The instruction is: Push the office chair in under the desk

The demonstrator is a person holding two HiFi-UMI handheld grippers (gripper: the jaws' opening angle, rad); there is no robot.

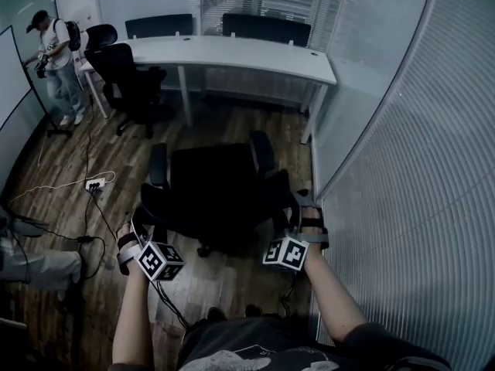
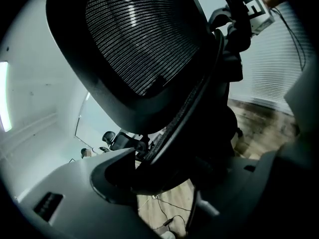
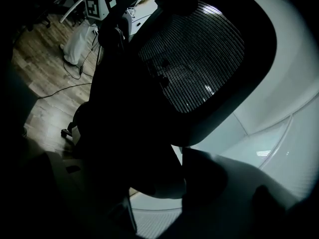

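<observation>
Two forearms (image 1: 131,323) outstretched, left tool (image 1: 138,224) open around office chair (image 1: 213,188) back, right tool (image 1: 303,207) clamping it.

Dim, cool light; fisheye-bent edges, dark vignetted corners.

Black mesh-backed office chair (image 2: 144,44) fills the view; its backrest rim lies between the left gripper's (image 2: 182,166) parted grey jaws.

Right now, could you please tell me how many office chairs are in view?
4: the nearest chair; a chair at the left end of the desk; two chair backs behind it. A dark shape near the standing person may be a fifth.
</observation>
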